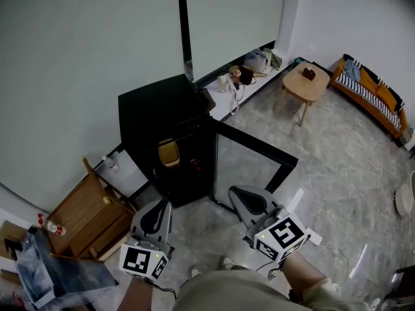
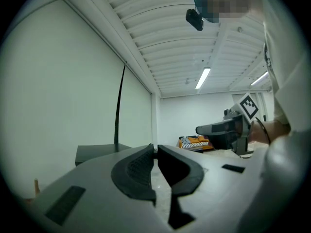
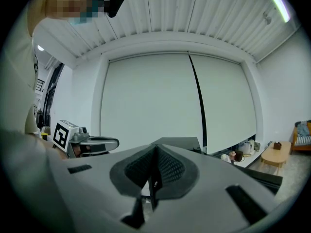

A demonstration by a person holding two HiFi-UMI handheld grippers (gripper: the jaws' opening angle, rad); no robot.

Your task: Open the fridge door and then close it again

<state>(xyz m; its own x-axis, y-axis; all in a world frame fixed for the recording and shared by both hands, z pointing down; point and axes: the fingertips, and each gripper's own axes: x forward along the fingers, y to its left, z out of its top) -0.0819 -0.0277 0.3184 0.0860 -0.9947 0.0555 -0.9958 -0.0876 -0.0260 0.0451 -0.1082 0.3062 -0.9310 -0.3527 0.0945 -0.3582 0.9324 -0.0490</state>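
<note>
While left claw point(image 1: 159, 205) and right claw point(image 1: 237, 193) hover closed, the open fridge door point(image 1: 249, 164) seems just ahead.

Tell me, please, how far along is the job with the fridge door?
Done: the door of the fridge stands open. In hand: nothing; the left tongs and the right tongs are shut and empty. Left: closing the door.
</note>
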